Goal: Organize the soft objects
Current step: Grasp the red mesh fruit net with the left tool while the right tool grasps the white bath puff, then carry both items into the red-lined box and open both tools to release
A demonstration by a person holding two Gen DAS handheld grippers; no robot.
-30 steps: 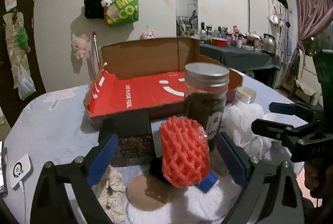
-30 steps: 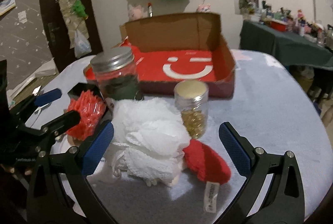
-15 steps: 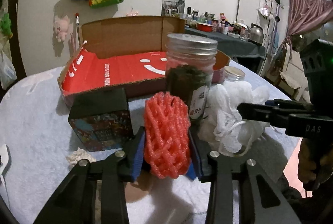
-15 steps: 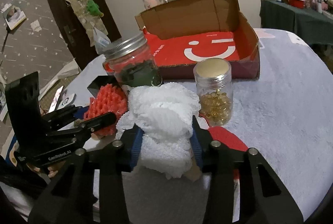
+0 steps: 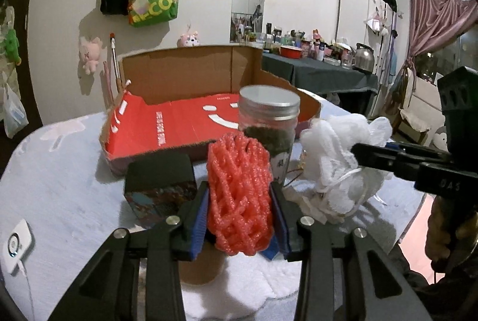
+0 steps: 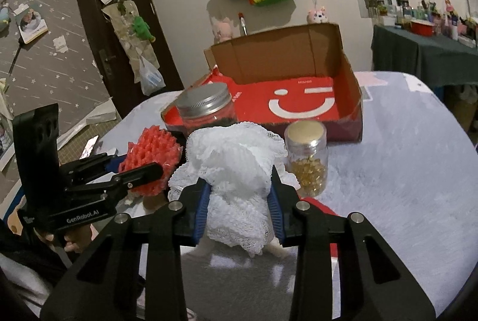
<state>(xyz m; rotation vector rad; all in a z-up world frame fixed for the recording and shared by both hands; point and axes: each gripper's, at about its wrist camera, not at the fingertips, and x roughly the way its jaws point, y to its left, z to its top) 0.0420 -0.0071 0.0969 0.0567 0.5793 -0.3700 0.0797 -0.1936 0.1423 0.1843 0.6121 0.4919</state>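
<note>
A red foam net sleeve [image 5: 239, 186] sits squeezed between the blue pads of my left gripper [image 5: 240, 198], which is shut on it and holds it off the table. In the right wrist view a white mesh bath pouf [image 6: 236, 159] fills my right gripper [image 6: 239, 192]; its jaws are closing and the pads press into the pouf. Each gripper shows in the other's view: the pouf [image 5: 337, 159] hangs at the right, the net sleeve [image 6: 149, 153] at the left. Behind both stands an open cardboard box with a red floor [image 5: 179, 124], nothing in it.
A tall glass jar with a metal lid [image 5: 269, 118] and a small jar of gold capsules [image 6: 307, 159] stand just in front of the box. A dark printed box [image 5: 159, 186] sits at the left. A red soft thing [image 6: 324, 206] and a white fluffy mat [image 5: 254, 276] lie under the grippers.
Both grippers went from wide open to closed, the left on the red net sleeve and the right on the white pouf. Both objects have since been lifted slightly off the table.
</note>
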